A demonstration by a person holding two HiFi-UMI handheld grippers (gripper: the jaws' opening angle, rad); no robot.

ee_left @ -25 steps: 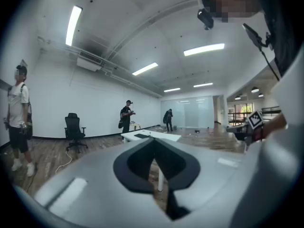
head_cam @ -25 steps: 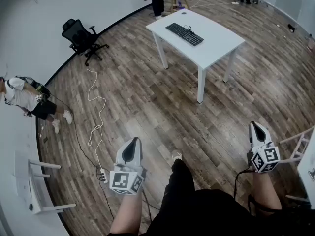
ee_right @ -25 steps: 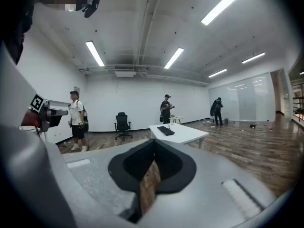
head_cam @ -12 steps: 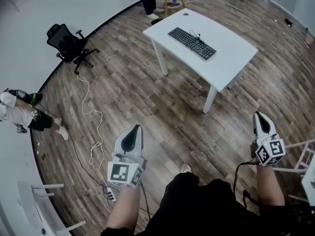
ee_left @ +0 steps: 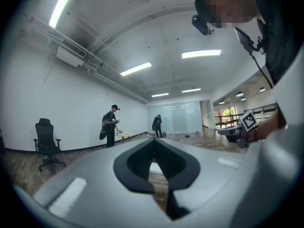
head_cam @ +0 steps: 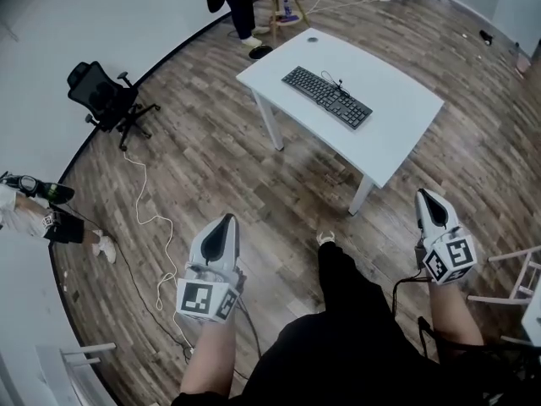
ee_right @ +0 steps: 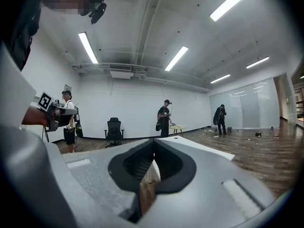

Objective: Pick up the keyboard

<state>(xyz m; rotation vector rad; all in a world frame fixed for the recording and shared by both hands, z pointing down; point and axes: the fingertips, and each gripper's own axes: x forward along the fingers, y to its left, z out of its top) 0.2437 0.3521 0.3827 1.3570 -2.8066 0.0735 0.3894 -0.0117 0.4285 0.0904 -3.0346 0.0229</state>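
Black keyboard (head_cam: 327,96), one, long and flat, lying diagonally near the middle of the one white desk (head_cam: 406,138) | two grippers: left gripper (head_cam: 226,218) clenched on nothing, right gripper (head_cam: 422,194) clenched on nothing | both well apart from the desk, over wood floor (head_cam: 220,159) | one black office chair (head_cam: 103,100) by the wall (head_cam: 84,15)

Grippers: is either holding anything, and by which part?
Nothing. Left gripper and right gripper are shut, empty; the black keyboard lies on the white table.
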